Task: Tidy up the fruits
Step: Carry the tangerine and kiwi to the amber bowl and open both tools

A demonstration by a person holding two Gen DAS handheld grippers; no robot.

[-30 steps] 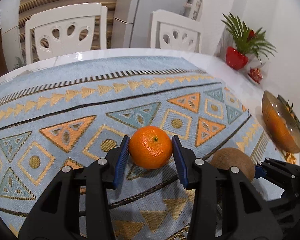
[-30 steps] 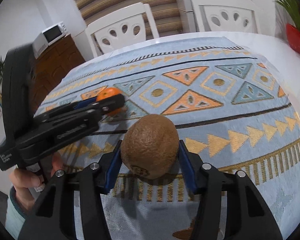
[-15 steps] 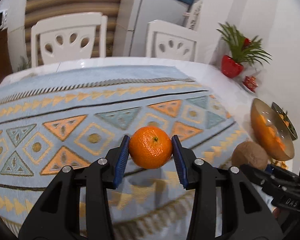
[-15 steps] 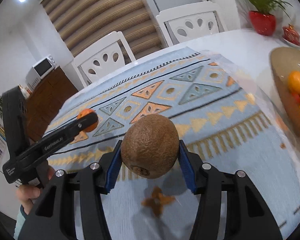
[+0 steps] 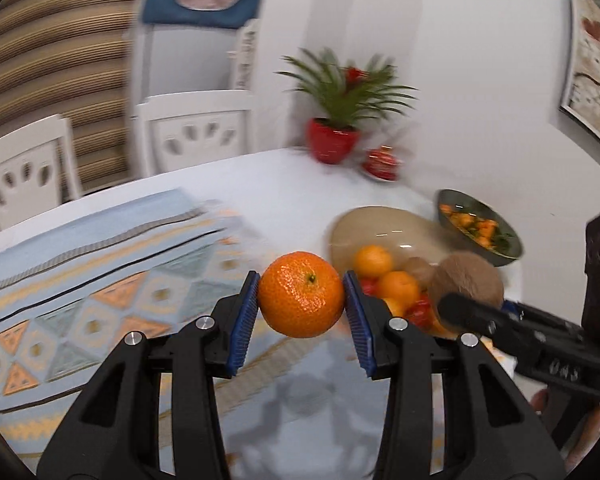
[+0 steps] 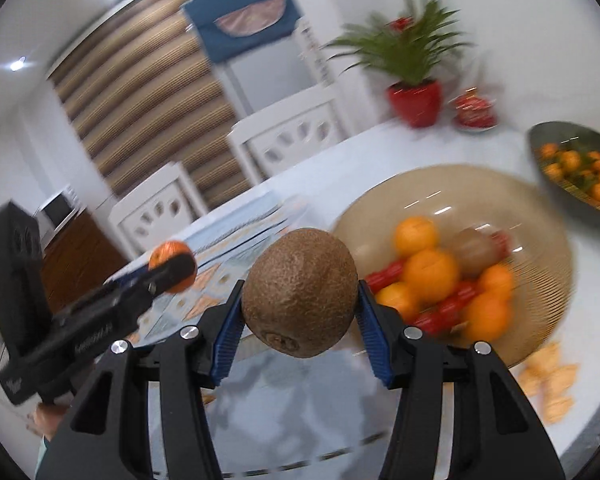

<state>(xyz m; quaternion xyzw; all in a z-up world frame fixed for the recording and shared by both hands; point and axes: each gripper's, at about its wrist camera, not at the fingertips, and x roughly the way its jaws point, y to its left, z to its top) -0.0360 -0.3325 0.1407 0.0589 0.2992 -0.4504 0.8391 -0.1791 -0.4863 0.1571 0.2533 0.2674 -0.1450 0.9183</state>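
- The left gripper [image 5: 301, 307] is clenched on an orange [image 5: 301, 294], its blue pads pressing the fruit from 9 and 3 o'clock; the orange hangs in the air above the cloth [image 5: 100, 280].
- The right gripper [image 6: 300, 309] is clenched on a kiwi [image 6: 300, 292] in the same way, the brown fruit raised clear of the table [image 6: 580, 344].
- In the left wrist view, the right gripper shows at 3 o'clock with the kiwi at its tip, just over the near rim of the bowl [image 5: 384, 226].
- In the right wrist view, the left gripper shows at 9 o'clock, the orange peeking past its dark finger, over the patterned cloth.
- The tan bowl sits on the white table, at 2 o'clock from the kiwi in the right wrist view. It holds several oranges, a kiwi and some red fruit; the red ones are too blurred to name.
- A dark dish [image 6: 576, 168] of small orange pieces and green leaves stands just beyond the bowl, at 2 o'clock.
- A plant [image 5: 334, 120] in a red pot stands at the far edge of the table, at 12 o'clock, with a small red dish [image 5: 381, 162] beside it.
- Two white chairs [image 5: 196, 136] stand behind the table at 10 and 11 o'clock.
- Part of a hand [image 5: 572, 420] shows under the right gripper at 4 o'clock in the left wrist view.
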